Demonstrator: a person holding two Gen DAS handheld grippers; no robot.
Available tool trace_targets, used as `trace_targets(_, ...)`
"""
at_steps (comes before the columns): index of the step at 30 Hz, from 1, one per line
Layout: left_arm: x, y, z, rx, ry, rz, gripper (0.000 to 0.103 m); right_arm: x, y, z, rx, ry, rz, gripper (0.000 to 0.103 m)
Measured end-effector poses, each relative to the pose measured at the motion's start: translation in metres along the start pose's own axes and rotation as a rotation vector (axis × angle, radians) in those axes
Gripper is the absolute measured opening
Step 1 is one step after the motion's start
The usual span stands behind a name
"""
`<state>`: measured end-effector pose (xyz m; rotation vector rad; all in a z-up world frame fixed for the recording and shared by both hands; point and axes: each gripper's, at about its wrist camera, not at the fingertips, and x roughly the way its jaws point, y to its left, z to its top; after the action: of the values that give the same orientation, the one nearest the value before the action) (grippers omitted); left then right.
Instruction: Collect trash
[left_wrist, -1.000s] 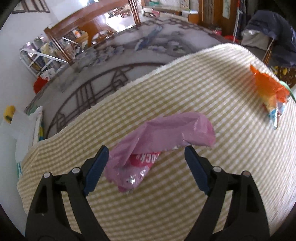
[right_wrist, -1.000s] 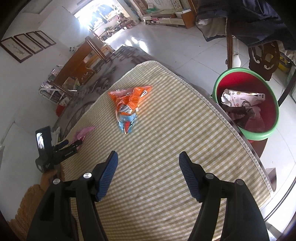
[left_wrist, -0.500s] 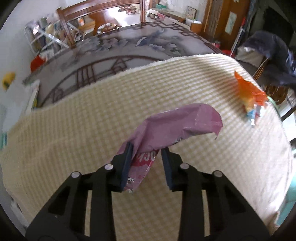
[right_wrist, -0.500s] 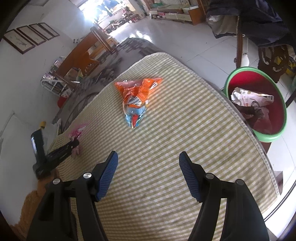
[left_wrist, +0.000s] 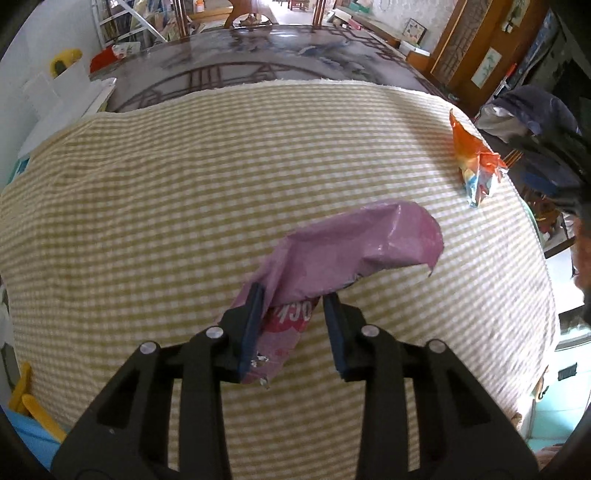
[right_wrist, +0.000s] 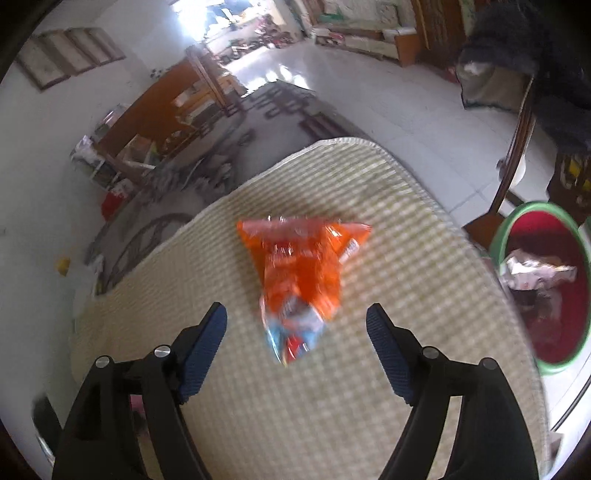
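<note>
- Pink wrapper (left_wrist: 354, 251) clamped between the pads of the left hand-held gripper (left_wrist: 293, 325), lifted clear of the checked cloth (left_wrist: 184, 184); free end curling toward 2 o'clock.
- Left jaws narrow, just closed onto that wrapper and eased a touch since; left pad (left_wrist: 251, 328) pressed on the crumpled end.
- Orange bag (left_wrist: 474, 162) lying on the cloth at 2 o'clock from the left hand-held gripper, near the table edge.
- Right hand-held gripper (right_wrist: 295, 347) spread wide, jaws just opened further, nothing gripped.
- Orange bag (right_wrist: 299, 266) at 12 o'clock from the right jaws, blue tip down between them, untouched; picture blurred.
- Red bin (right_wrist: 498, 236) with green rim at 3 o'clock, off the table, crumpled trash (right_wrist: 535, 273) inside.
</note>
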<state>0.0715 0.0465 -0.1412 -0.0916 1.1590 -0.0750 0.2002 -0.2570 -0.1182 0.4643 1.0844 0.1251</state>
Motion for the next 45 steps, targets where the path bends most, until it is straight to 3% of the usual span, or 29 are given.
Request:
trace_targets(5, -0.004, -0.002, -0.001, -0.003, -0.019, 0.011, 0.032, 0.033, 0.011, 0.010, -0.047, 0.058, -0.064, 0.076)
trace_targets(9, -0.011, 0.002, 0.003, -0.017, -0.043, 0.028, 0.033, 0.048, 0.011, 0.008, -0.059, 0.110, -0.062, 0.074)
trace_targets(13, -0.013, 0.005, 0.007, -0.024, -0.057, 0.043, 0.033, 0.048, 0.016, 0.005, -0.119, 0.107, -0.056, 0.051)
trace_targets(16, -0.013, 0.007, 0.009, -0.024, -0.058, 0.050, 0.033, 0.039, 0.021, 0.001, -0.160, 0.104, -0.025, 0.045)
trace_targets(21, -0.011, 0.004, 0.011, -0.013, -0.060, 0.051, 0.034, 0.018, 0.032, -0.016, -0.254, 0.088, 0.006, 0.044)
trace_targets(25, -0.010, 0.001, 0.009, -0.005, -0.058, 0.049, 0.036, 0.003, 0.033, -0.046, -0.342, 0.091, -0.032, 0.044)
trace_targets(33, -0.011, 0.002, 0.003, -0.012, -0.054, 0.045, 0.039, -0.030, 0.030, -0.095, -0.305, 0.073, -0.005, 0.045)
trace_targets(41, -0.021, 0.002, 0.001, 0.003, -0.088, 0.023, 0.063, -0.043, 0.032, -0.103, -0.317, 0.047, -0.018, 0.044)
trace_targets(45, -0.021, 0.012, 0.004, 0.016, -0.085, 0.022, 0.067, -0.046, 0.029, -0.109, -0.315, 0.048, -0.014, 0.045)
